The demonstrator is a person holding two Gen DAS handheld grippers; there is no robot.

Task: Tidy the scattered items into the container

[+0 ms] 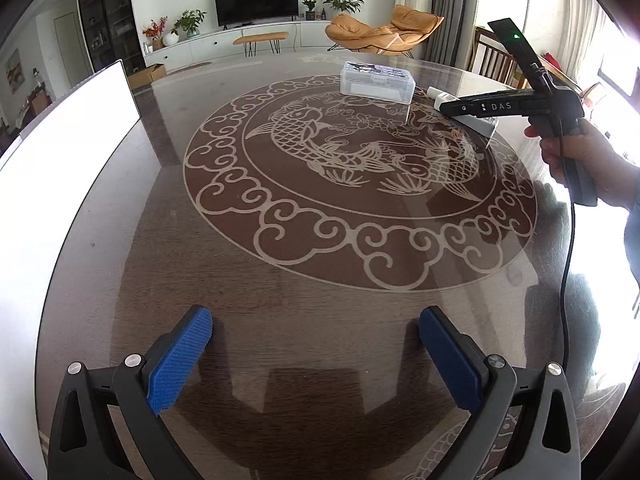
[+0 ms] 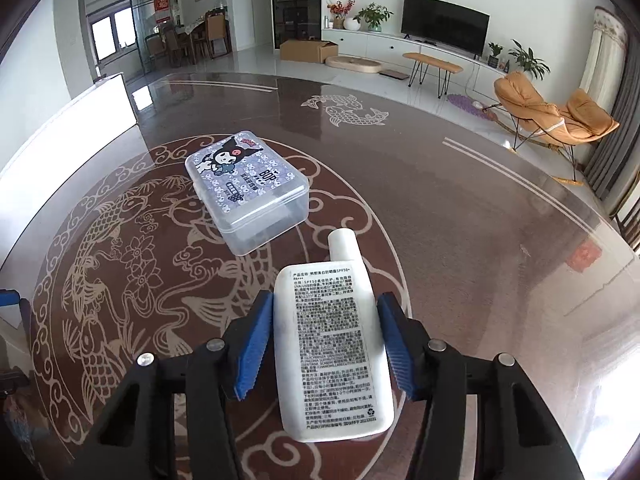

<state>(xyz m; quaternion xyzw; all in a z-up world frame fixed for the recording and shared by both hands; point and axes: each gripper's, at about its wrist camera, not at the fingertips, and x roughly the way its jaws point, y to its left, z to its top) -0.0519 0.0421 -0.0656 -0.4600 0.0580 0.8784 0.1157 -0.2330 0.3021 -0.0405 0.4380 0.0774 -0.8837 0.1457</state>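
On the table (image 2: 440,208), a lidded box (image 2: 248,188) holds a patterned pack (image 2: 240,172).

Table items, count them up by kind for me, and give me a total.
Clear lidded plastic box: 1
White bottle: 1
White board at the table's edge: 1
Total: 3

left gripper (image 1: 316,336) fingers apart over table (image 1: 280,272); clear box (image 1: 377,80) far off
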